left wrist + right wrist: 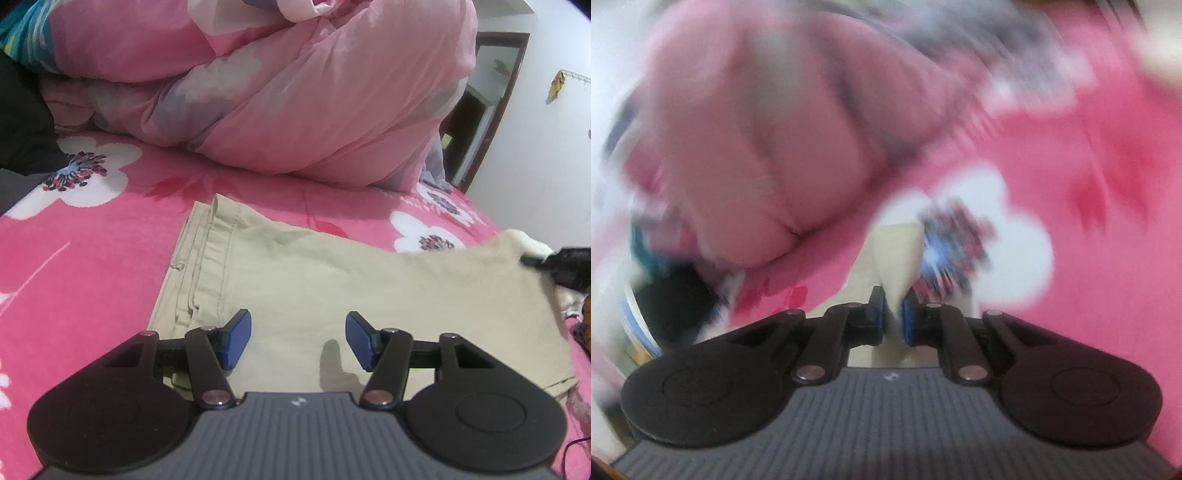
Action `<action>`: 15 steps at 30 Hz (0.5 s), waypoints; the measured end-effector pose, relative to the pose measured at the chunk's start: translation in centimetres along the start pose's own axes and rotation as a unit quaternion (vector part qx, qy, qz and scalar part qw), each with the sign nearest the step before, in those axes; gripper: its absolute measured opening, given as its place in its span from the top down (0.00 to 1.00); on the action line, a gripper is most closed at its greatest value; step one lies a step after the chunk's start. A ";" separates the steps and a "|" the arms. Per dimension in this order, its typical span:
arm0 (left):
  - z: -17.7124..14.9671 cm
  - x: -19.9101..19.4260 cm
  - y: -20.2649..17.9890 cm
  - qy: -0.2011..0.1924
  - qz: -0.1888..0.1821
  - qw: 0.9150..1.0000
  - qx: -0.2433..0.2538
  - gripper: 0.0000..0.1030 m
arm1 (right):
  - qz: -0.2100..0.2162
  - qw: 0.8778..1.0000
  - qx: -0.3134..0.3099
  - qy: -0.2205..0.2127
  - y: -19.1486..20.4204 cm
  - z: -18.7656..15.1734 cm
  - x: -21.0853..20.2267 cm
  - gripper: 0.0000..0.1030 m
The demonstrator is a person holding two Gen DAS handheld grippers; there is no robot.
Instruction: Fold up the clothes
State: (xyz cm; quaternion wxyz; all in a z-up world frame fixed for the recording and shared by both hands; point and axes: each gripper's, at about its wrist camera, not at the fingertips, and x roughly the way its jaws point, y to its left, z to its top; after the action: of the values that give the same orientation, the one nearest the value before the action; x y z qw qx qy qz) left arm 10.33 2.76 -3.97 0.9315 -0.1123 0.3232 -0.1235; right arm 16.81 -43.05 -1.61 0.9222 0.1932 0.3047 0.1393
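A pair of khaki trousers (332, 291) lies spread on a bed covered by a bright pink sheet (85, 266) printed with large white flowers, the garment serving as the centre of the scene. In the left wrist view, the left gripper (298, 341) is poised just above the near edge of the trousers, its two blue-padded fingers (236, 341) held well apart with nothing between them and a finger shadow falling on the cloth below. The waistband, with its stitched seams and belt loop, runs along the left side of the trousers. Beyond the trousers, a bulky pale pink quilt (295, 92) is heaped on the bed, and dark clothing (22, 122) sits to the far left of the trousers at the edge of the frame. To the right of the trousers, the black tip of the right gripper (554, 264) meets the garment's raised far corner; behind that corner stand a white wall and a dark-framed doorway (491, 107). The right wrist view, heavily smeared by motion blur, shows the right gripper (894, 314) with its blue pads (908, 317) drawn close together and clamped on a pinched fold of the khaki trousers (897, 251), which rises in a narrow wedge between them. Behind that fold, the blurred pink sheet (1108, 184), one white flower and the pink quilt (757, 147) fill the frame; finer detail there cannot be made out.
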 end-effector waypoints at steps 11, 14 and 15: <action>0.0 0.1 0.0 0.003 -0.002 1.000 0.007 0.44 | -0.052 0.967 0.247 -0.028 -10.6 -2.1 0.4 0.76; 0.1 0.1 0.0 0.005 -0.001 1.000 0.008 0.44 | -0.034 0.964 0.260 -0.031 -11.0 -1.5 -0.2 0.75; 0.1 0.1 0.0 0.005 -0.001 1.000 0.009 0.44 | -0.024 0.966 0.257 -0.022 -10.7 -1.2 0.3 0.75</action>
State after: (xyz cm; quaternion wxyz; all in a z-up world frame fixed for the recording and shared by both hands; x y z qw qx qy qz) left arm 10.45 2.70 -3.94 0.9307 -0.1040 0.3265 -0.1277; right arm 17.79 -52.09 -7.42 0.8513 0.4190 0.3144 0.0296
